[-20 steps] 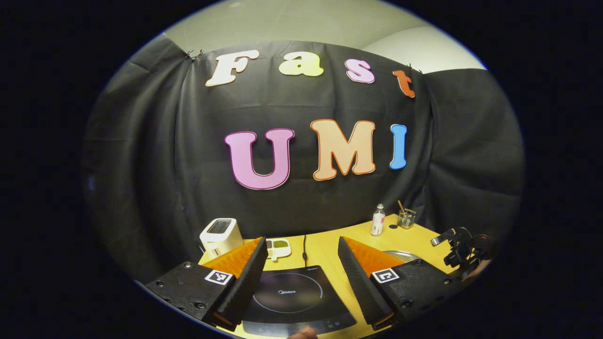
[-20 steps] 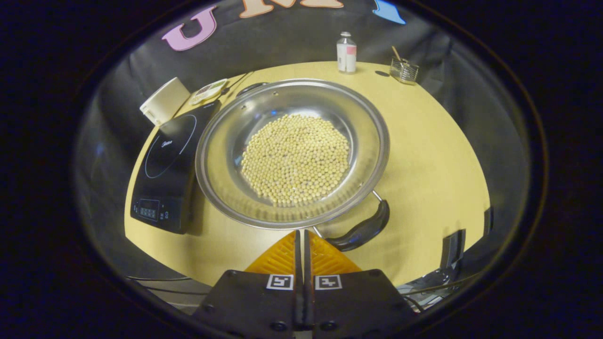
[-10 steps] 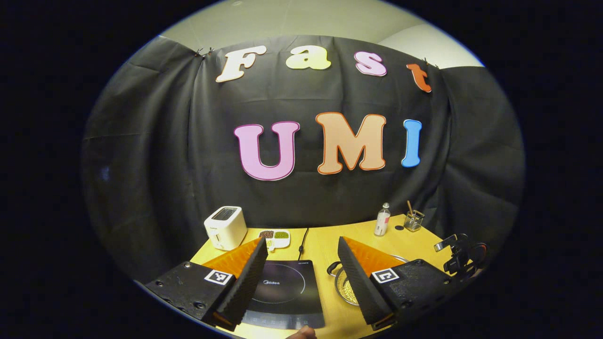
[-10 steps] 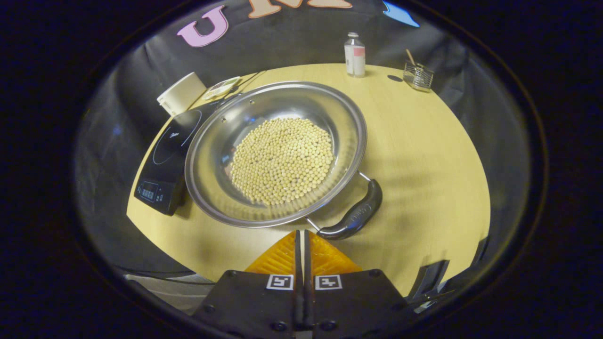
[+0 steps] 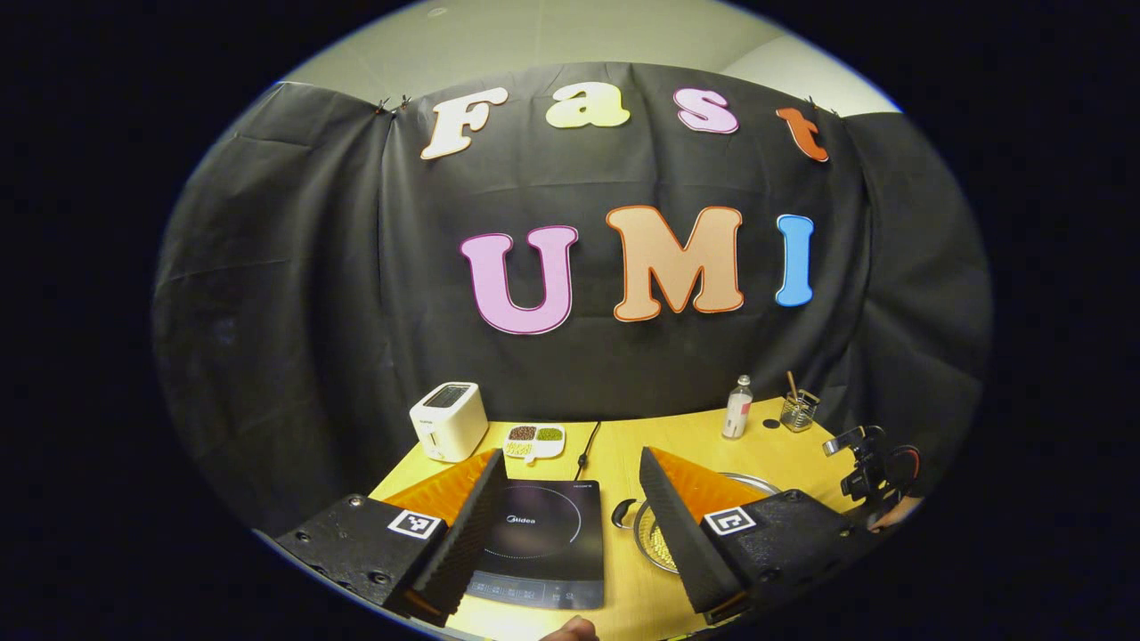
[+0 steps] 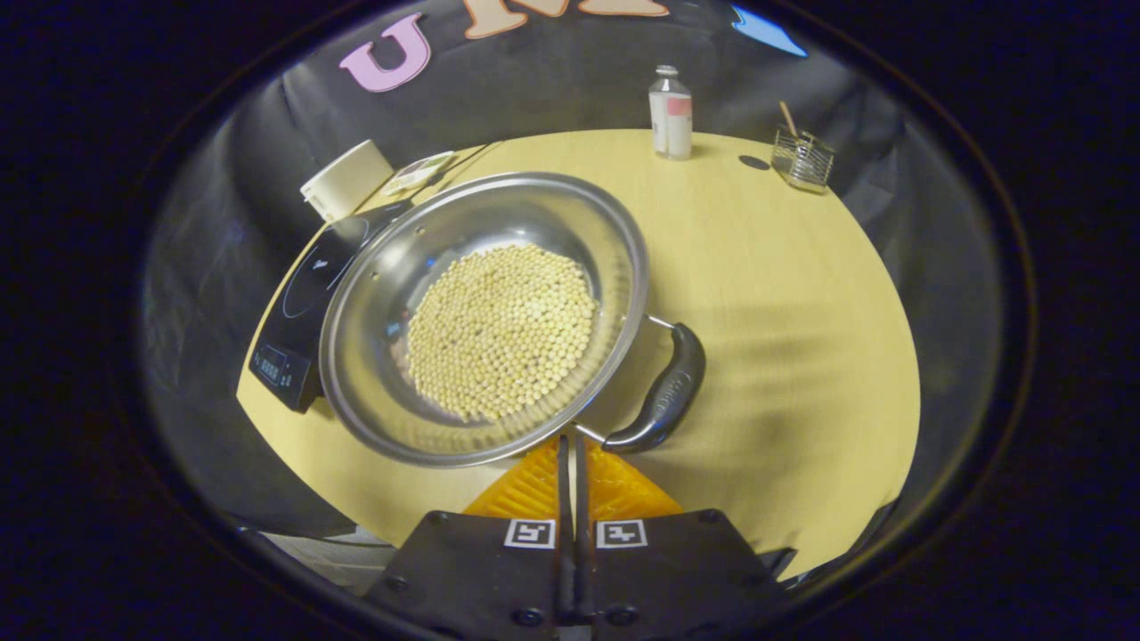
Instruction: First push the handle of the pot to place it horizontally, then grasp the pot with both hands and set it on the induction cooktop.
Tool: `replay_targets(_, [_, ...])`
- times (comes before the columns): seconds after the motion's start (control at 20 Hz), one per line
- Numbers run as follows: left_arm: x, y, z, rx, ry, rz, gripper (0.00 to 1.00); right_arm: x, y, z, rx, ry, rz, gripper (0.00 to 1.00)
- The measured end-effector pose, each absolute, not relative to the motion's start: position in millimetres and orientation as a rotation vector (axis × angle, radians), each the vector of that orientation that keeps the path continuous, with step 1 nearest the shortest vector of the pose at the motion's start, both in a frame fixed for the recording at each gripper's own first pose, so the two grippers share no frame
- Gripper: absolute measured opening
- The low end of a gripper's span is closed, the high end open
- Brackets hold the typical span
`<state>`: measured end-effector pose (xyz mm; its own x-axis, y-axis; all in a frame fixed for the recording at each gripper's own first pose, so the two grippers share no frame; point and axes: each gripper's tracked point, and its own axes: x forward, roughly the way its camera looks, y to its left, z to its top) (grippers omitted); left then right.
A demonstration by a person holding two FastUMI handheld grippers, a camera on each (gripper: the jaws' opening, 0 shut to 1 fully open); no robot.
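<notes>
With my right claw [image 6: 570, 450] pressed together, its tip sits just at the near end of the pot's black handle [image 6: 663, 392]. Pot [image 6: 481, 316], full of pale beans, rests on the worktop [image 6: 784, 294], rim beside the induction cooktop [image 6: 307, 298]. My left claw [image 5: 570, 525] is spread apart, held above the cooktop, pot just to its right.

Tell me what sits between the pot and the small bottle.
Nothing: in the right gripper view, bare yellow table runs from the pot to the small bottle.
</notes>
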<state>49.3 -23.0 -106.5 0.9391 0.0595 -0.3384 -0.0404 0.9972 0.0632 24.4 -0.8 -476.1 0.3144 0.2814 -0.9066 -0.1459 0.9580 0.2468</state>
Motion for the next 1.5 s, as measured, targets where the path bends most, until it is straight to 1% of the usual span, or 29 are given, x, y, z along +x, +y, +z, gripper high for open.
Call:
replay_targets(0.05, [50, -23, -105, 0.06, 0.344, 0.051, 0.92, 31, -4, -478, 0.123, 1.216, 0.277, 0.03])
replay_targets(0.1, [49, -22, -106, 0.059, 0.349, 0.052, 0.92, 36, -8, -479, 0.108, 1.214, 0.272, 0.0])
replay_targets(0.15, [47, -22, -109, 0.053, 0.356, 0.051, 0.92, 43, -13, -481, 0.094, 1.213, 0.268, 0.0])
replay_targets(0.2, [46, -23, -110, 0.046, 0.362, 0.049, 0.92, 47, -16, -483, 0.084, 1.211, 0.262, 0.03])
replay_targets(0.45, [40, -12, -111, 0.037, 0.366, 0.045, 0.92, 70, -30, -487, 0.051, 1.214, 0.224, 0.03])
replay_targets(0.55, [38, -8, -116, 0.014, 0.37, 0.034, 0.93, 75, -33, -491, 0.03, 1.216, 0.2, 0.03])
replay_targets(0.6, [37, -7, -119, 0.002, 0.377, 0.019, 0.92, 76, -37, -491, 0.021, 1.223, 0.177, 0.03])
replay_targets(0.65, [35, -5, -122, -0.007, 0.391, 0.003, 0.92, 77, -39, -491, 0.023, 1.23, 0.155, 0.0])
replay_targets(0.7, [36, -2, -124, -0.015, 0.39, -0.015, 0.92, 75, -38, -488, 0.024, 1.235, 0.132, 0.03])
replay_targets(0.75, [39, 2, -127, -0.019, 0.399, -0.03, 0.92, 74, -39, -484, 0.02, 1.235, 0.113, 0.03])
replay_targets(0.9, [39, 6, -149, -0.064, 0.458, -0.091, 0.92, 68, -38, -462, 0.005, 1.194, 0.055, 0.0])
replay_targets(0.95, [41, 7, -155, -0.079, 0.474, -0.11, 0.92, 68, -36, -453, 0.009, 1.175, 0.033, 0.03])
replay_targets(1.15, [49, -6, -190, -0.174, 0.553, -0.221, 0.94, 69, -39, -419, 0.034, 1.082, -0.061, 0.04])
replay_targets(1.25, [53, -15, -210, -0.204, 0.624, -0.268, 0.94, 68, -41, -406, 0.05, 1.06, -0.09, 0.07])
replay_targets(1.3, [56, -20, -217, -0.219, 0.647, -0.284, 0.94, 69, -39, -402, 0.061, 1.049, -0.089, 0.1])
replay_targets(1.4, [60, -34, -236, -0.252, 0.706, -0.314, 0.94, 73, -38, -404, 0.074, 1.052, -0.082, 0.2])
replay_targets(1.45, [60, -41, -248, -0.268, 0.751, -0.326, 0.94, 76, -37, -409, 0.072, 1.056, -0.068, 0.23])
replay_targets(1.5, [61, -47, -263, -0.278, 0.795, -0.33, 0.94, 78, -35, -415, 0.063, 1.068, -0.051, 0.31])
